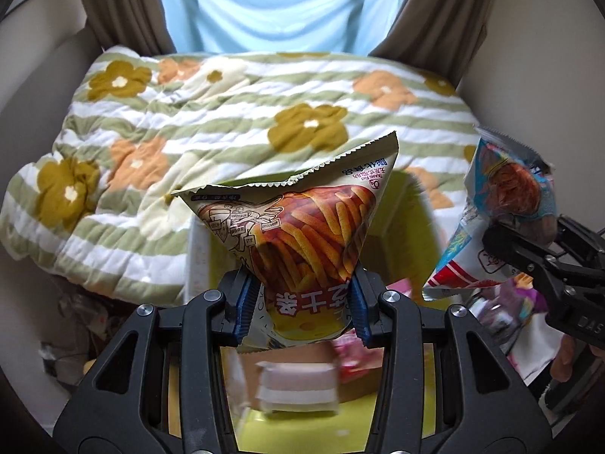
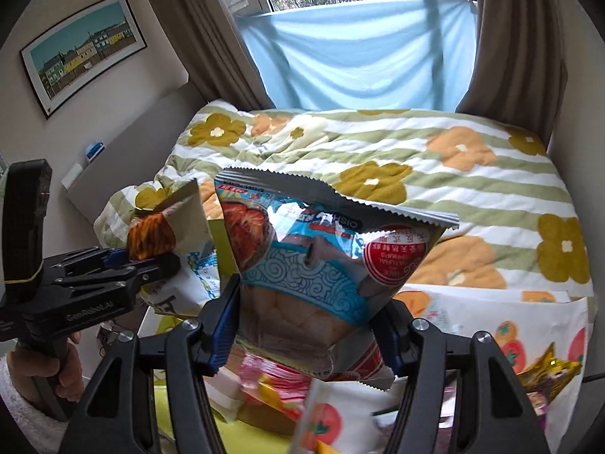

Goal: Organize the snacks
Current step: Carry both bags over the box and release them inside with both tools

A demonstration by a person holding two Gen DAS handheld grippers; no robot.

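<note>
In the left wrist view, my left gripper (image 1: 302, 302) is shut on a cream snack bag printed with orange potato sticks (image 1: 302, 223). The bag stands up between the blue pads. At the right edge of that view, my right gripper (image 1: 525, 230) grips a blue and silver snack bag (image 1: 503, 185). In the right wrist view, the right gripper (image 2: 310, 325) pinches that blue and silver bag (image 2: 321, 265) at its lower half. The left gripper (image 2: 151, 259), with the potato-stick bag (image 2: 166, 223), is at the left, held by a hand (image 2: 49, 370). Both bags hang above a yellow-green bin (image 1: 412, 227).
Blurred packets lie in the yellow-green bin (image 2: 242, 435), including pink ones (image 2: 272, 374). A quilt with a flower print (image 1: 227, 113) covers the bed beyond. A white cloth printed with orange fruit (image 2: 510, 325) and a gold packet (image 2: 548, 370) lie to the right. Brown curtains (image 2: 189, 38) frame the window.
</note>
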